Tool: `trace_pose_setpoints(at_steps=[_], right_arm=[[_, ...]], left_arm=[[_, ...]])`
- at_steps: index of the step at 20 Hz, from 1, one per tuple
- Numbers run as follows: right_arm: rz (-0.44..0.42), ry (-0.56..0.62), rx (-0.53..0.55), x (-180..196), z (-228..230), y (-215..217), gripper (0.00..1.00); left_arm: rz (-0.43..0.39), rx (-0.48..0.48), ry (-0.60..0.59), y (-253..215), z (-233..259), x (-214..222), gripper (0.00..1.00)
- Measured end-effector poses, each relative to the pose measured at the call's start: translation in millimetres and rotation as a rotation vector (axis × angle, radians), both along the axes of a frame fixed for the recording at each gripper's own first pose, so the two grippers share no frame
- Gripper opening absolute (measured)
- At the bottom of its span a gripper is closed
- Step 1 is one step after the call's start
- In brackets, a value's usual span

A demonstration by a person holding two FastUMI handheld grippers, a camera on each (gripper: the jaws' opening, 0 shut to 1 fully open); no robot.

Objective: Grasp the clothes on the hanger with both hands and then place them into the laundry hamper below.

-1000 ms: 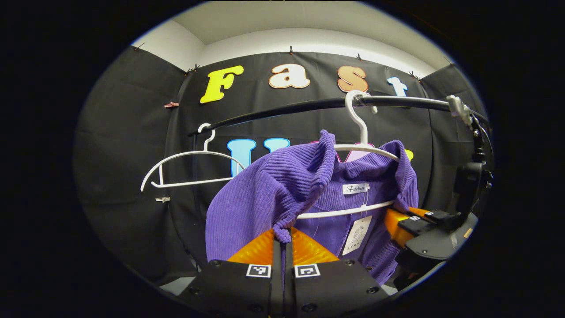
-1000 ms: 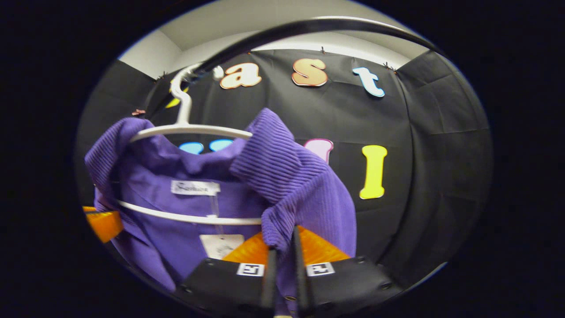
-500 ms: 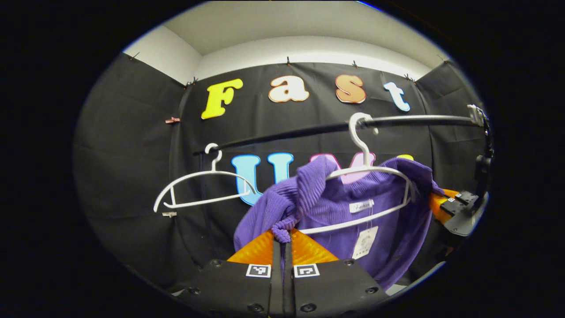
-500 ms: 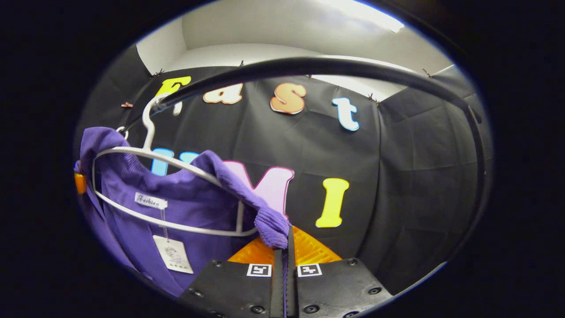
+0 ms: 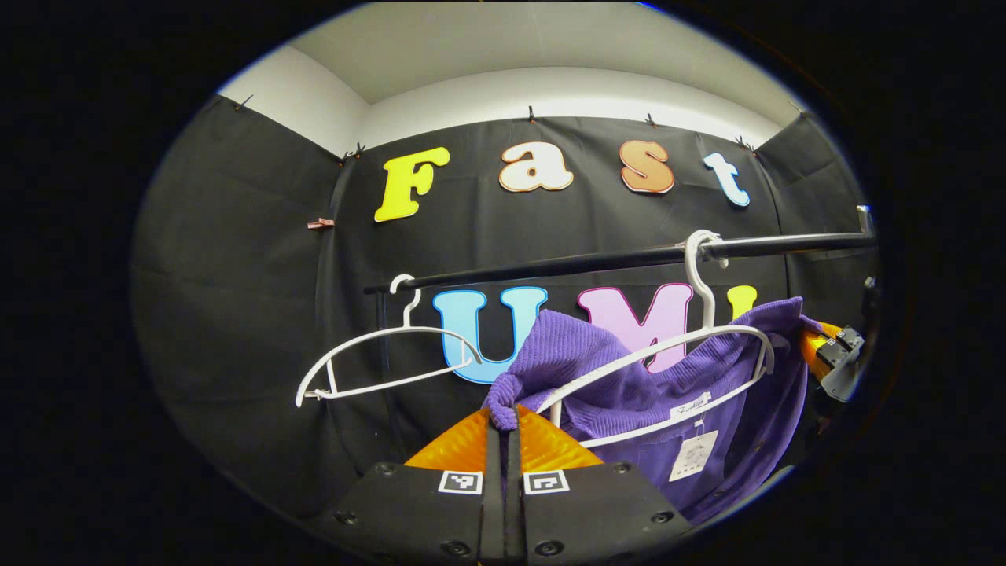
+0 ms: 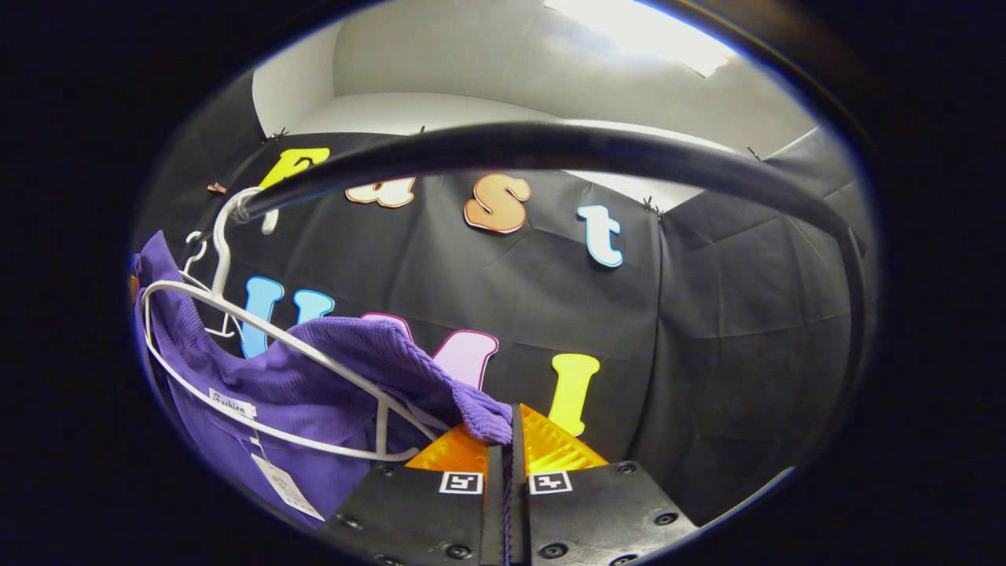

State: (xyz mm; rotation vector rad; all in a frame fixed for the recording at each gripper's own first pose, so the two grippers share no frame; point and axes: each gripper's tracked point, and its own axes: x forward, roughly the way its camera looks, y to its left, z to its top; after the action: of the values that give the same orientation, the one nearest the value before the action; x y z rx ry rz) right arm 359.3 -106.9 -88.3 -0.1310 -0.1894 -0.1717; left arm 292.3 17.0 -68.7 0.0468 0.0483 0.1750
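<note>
Under the black rail point(image 5: 597, 262), both grippers' fingers were clamped on the purple sweater point(image 5: 629, 389), half off its white hanger point(image 5: 668, 346); hamper drop remained.

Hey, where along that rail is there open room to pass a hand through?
Free: the stretch of black rail between the empty white hanger and the loaded hanger, above the purple sweater. Crowded: the sweater's shoulders, where the left gripper and right gripper each pinch fabric.
</note>
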Motion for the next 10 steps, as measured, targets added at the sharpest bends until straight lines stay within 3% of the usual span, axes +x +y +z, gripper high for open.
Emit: trace_pose_setpoints(at_steps=[5,10], right_arm=[[0.017,0.087,-0.002,40,-47,-4,0.07],[0.047,0.195,0.049,32,-104,2,0.07]], left_arm=[[-0.006,-0.037,0.035,15,-16,22,0.05],[0.02,-0.001,0.076,26,-44,25,0.05]])
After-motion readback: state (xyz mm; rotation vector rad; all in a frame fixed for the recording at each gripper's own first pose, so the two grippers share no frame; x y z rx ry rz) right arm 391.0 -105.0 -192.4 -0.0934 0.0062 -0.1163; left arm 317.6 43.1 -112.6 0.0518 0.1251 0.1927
